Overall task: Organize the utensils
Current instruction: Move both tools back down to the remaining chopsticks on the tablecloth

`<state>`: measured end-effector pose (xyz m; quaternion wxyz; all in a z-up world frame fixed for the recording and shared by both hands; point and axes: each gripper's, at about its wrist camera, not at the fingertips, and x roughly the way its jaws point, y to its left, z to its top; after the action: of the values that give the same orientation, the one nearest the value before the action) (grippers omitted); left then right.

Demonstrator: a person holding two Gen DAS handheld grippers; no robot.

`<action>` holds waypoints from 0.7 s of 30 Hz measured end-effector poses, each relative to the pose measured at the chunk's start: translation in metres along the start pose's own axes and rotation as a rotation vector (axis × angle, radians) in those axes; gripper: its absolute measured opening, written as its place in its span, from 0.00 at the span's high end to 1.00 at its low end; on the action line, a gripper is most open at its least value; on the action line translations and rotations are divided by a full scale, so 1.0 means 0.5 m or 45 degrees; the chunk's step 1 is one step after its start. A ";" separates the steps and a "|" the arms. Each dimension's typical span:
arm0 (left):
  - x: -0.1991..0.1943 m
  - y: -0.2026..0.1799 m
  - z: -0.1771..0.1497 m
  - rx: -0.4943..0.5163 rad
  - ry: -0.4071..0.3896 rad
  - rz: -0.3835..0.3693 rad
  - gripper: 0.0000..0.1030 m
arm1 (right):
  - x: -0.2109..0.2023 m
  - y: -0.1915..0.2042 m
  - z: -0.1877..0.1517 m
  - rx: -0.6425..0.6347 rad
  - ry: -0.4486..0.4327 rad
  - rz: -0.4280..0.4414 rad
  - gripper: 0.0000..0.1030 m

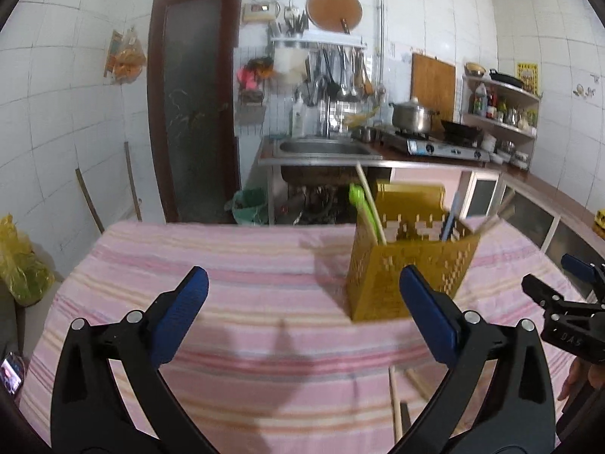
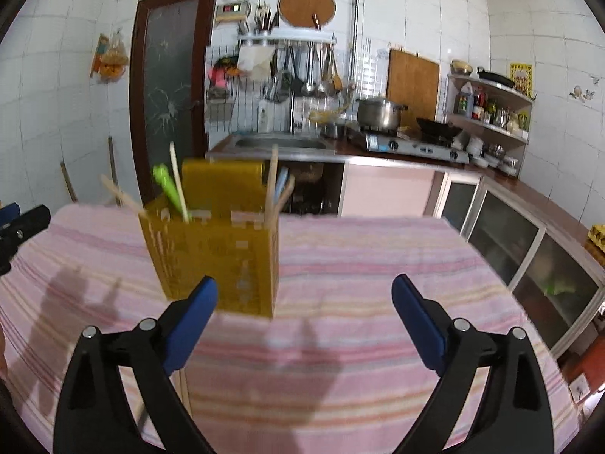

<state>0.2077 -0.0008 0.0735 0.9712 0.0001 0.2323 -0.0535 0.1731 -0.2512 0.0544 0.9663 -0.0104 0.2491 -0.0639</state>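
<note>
The left hand-held gripper point(image 1: 302, 295), black with blue pads, is standing wide apart and gripping nothing. Only the pink striped cloth on the tabletop point(image 1: 227, 265) is showing between its two fingers. The right hand-held gripper point(image 2: 304, 299) looks the same, and it too is spread wide with nothing between its pads.

Just past the left gripper's right finger, a tall yellow plastic utensil holder with small square holes point(image 1: 408, 265) is standing upright on the cloth. In the right wrist view this same holder is sitting behind that gripper's left finger. Pale wooden chopsticks point(image 2: 177, 181) and a green plastic utensil point(image 2: 166, 183) are sticking up out of the holder and leaning to the sides. A blue-grey handle point(image 1: 452, 215) is poking out of it as well.

Two more wooden chopsticks point(image 1: 396, 405) are lying flat on the cloth, near the bottom of the left view, beside the left gripper's right finger.

Behind the tabletop, a metal sink point(image 1: 325, 149), a gas stove point(image 1: 442, 147) with a steel pot point(image 1: 410, 115), and a dark brown door point(image 1: 193, 94) are showing against white tiled walls.
</note>
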 end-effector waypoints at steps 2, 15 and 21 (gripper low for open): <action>0.005 0.002 -0.026 -0.013 0.028 0.002 0.05 | 0.011 0.008 -0.029 -0.011 0.051 0.020 0.11; 0.095 -0.026 -0.166 -0.004 0.322 -0.013 0.05 | 0.081 0.075 -0.167 -0.096 0.342 0.210 0.11; 0.119 -0.030 -0.186 -0.001 0.377 -0.020 0.05 | 0.092 0.092 -0.181 -0.133 0.391 0.226 0.11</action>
<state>0.2168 -0.0196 -0.0361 0.9258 0.0058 0.3732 -0.0602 0.1746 -0.2106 -0.0492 0.9169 -0.0286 0.3967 0.0337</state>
